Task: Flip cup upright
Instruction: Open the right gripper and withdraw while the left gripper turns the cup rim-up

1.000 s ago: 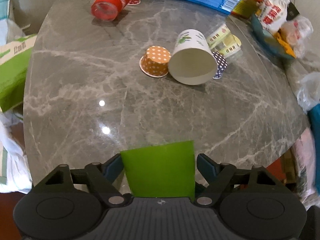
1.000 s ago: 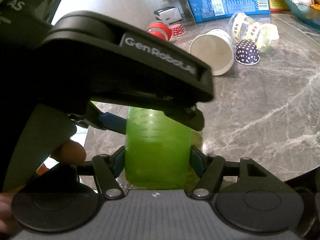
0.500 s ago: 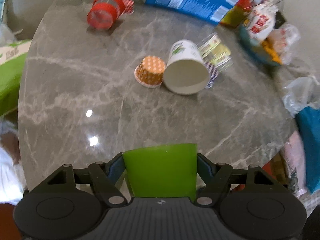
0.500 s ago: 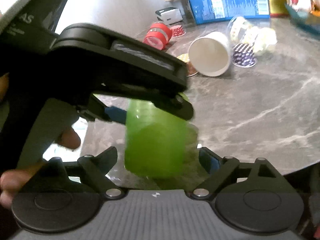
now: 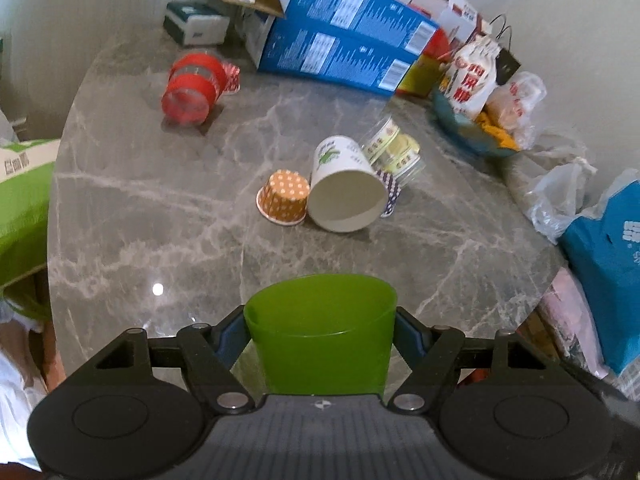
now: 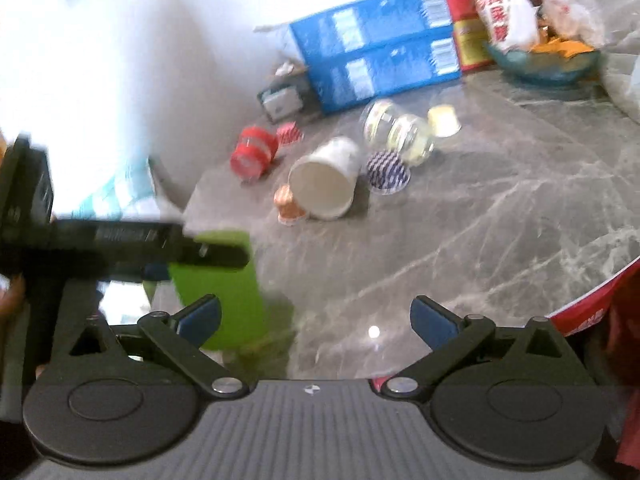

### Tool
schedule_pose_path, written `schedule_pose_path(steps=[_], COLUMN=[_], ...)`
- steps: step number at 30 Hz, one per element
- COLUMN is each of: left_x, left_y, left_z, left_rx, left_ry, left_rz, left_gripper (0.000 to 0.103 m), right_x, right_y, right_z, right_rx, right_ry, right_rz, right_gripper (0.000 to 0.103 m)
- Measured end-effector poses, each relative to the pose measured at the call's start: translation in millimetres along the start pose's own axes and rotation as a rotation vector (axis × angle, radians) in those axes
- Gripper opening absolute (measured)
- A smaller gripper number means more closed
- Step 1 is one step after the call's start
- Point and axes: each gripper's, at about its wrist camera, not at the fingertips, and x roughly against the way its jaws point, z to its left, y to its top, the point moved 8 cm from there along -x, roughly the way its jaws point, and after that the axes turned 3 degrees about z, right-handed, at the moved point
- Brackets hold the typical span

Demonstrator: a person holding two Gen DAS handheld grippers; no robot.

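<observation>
My left gripper (image 5: 320, 324) is shut on a green plastic cup (image 5: 320, 332) and holds it mouth up near the front edge of the grey marble table (image 5: 160, 208). In the right wrist view the green cup (image 6: 228, 292) sits at the lower left, under the black body of the left gripper (image 6: 120, 240). My right gripper (image 6: 316, 316) is open and empty, to the right of the cup and apart from it.
A white paper cup (image 5: 344, 188) lies on its side mid-table, beside an orange dotted cupcake liner (image 5: 284, 196) and a clear cup (image 5: 396, 152). A red cup (image 5: 192, 88) lies far left. Blue boxes (image 5: 340, 40) and snack bags (image 5: 480, 80) stand behind.
My right gripper has opened, let go of the green cup and pulled back to the right. My left gripper still holds the cup, which now shows its open mouth on top.
</observation>
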Motion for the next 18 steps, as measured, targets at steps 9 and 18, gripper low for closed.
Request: schedule_pose_path(steps=[9,18], left_x=[46,80], left_y=[8,-1], left_z=[-5,-14], left_rx=[-0.133,-0.284], left_ry=[0.018,0.108], left_rz=[-0.249,-0.545], left_gripper=[0.077,0.077], right_x=[16,27], right_y=[32,35], right_z=[10,11], right_rx=[0.124,0.172], right_ry=[-0.122,-0.158], right_rz=[-0.357,-0.517], right_gripper=[0.102,0.102])
